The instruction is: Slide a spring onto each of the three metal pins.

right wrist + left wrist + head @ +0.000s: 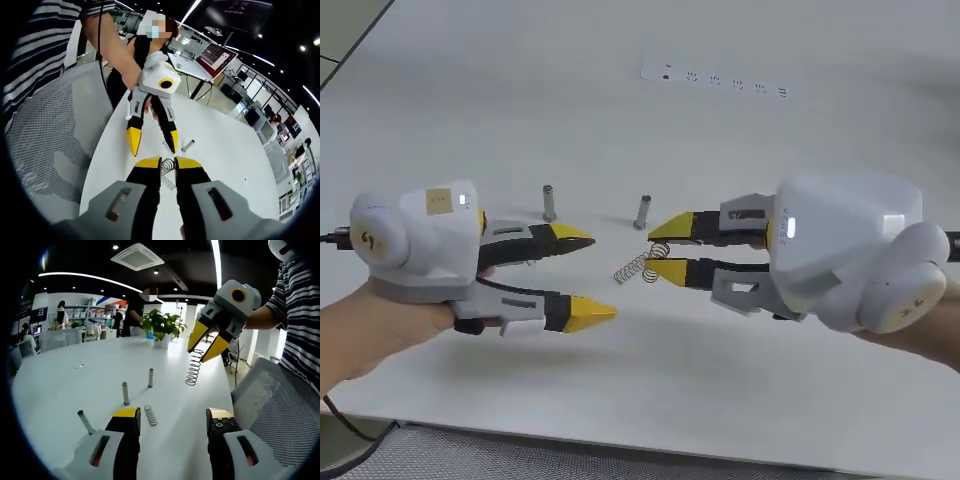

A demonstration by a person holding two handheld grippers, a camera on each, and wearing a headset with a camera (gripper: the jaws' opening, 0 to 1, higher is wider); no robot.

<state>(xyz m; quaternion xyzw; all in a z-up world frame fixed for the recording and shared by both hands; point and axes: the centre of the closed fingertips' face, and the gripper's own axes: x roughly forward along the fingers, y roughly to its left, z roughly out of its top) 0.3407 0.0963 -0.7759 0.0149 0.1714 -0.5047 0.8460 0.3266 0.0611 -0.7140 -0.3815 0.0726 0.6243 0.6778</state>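
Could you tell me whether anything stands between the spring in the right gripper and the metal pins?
Nothing visible does. The coiled metal spring hangs from the right gripper, and bare white table lies between it and the nearest grey metal pin. The open left gripper is off to one side.

1. spring (632,267): end coils hidden between the pinching jaws of my right gripper (653,252).
2. nearest pin (85,421): foot hidden behind my left gripper (172,413).
3. power strip (715,80): blurred, sockets too small to count.
4. my left hand (380,325): cut off at the head view's edge.
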